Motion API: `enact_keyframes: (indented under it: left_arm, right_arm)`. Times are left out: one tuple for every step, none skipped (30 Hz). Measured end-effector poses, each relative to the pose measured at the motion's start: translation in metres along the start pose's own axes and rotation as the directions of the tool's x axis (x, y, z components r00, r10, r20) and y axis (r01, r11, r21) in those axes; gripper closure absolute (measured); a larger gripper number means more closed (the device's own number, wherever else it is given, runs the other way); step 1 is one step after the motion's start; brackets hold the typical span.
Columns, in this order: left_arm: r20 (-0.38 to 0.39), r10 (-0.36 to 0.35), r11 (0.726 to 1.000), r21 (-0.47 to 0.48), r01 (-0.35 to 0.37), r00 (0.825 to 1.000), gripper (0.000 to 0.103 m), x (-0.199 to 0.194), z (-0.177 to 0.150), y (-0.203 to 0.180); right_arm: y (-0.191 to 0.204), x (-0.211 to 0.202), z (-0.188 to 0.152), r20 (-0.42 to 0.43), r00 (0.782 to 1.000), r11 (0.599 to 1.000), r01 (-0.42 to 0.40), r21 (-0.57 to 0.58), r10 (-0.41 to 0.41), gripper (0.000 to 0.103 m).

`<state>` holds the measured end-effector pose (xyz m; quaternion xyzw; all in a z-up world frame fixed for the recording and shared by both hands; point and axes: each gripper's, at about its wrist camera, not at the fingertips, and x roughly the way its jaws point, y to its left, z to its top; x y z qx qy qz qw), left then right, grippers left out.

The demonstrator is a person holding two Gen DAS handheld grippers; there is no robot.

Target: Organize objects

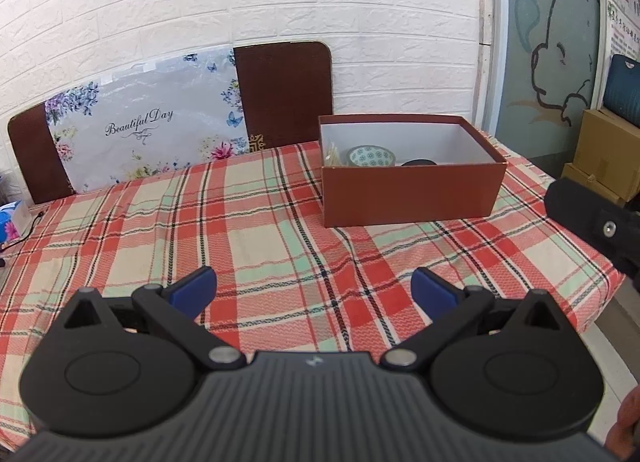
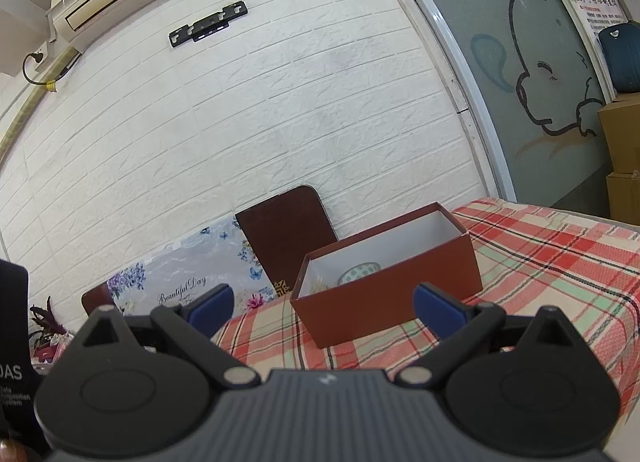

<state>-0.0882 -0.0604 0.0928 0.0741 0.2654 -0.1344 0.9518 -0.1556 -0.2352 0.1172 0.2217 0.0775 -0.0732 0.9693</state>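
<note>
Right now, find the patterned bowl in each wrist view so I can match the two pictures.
Left wrist view: the patterned bowl sits inside the red box, right of centre, beside a dark item.
Right wrist view: only the bowl's rim shows above the box's near wall, at centre.
Shared landmark: the floral "Beautiful Day" board leaning on the white brick wall.

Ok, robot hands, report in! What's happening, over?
Left gripper open, empty. Right gripper open, empty. Patterned ceramic bowl sits inside the open red cardboard box. Nothing between grippers and box.
</note>
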Motion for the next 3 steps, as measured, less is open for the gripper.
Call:
enact_keyframes:
  left_arm:
    - [0.004, 0.003, 1.0, 0.007, -0.003, 1.0, 0.0, -0.0003, -0.0006, -0.0011]
    - [0.01, 0.004, 1.0, 0.013, -0.004, 1.0, 0.0, -0.0008, -0.0012, -0.0021]
    - [0.015, 0.001, 1.0, 0.018, -0.001, 1.0, 0.0, -0.0012, -0.0015, -0.0026]
  right_arm:
    - [0.0, 0.0002, 0.0, 0.001, 1.0, 1.0, 0.0, 0.0, 0.0, 0.003]
    - [0.0001, 0.0001, -0.0001, 0.002, 1.0, 1.0, 0.0, -0.002, 0.0, 0.003]
    - [0.0001, 0.0001, 0.0, 0.004, 1.0, 1.0, 0.0, -0.004, 0.0, 0.003]
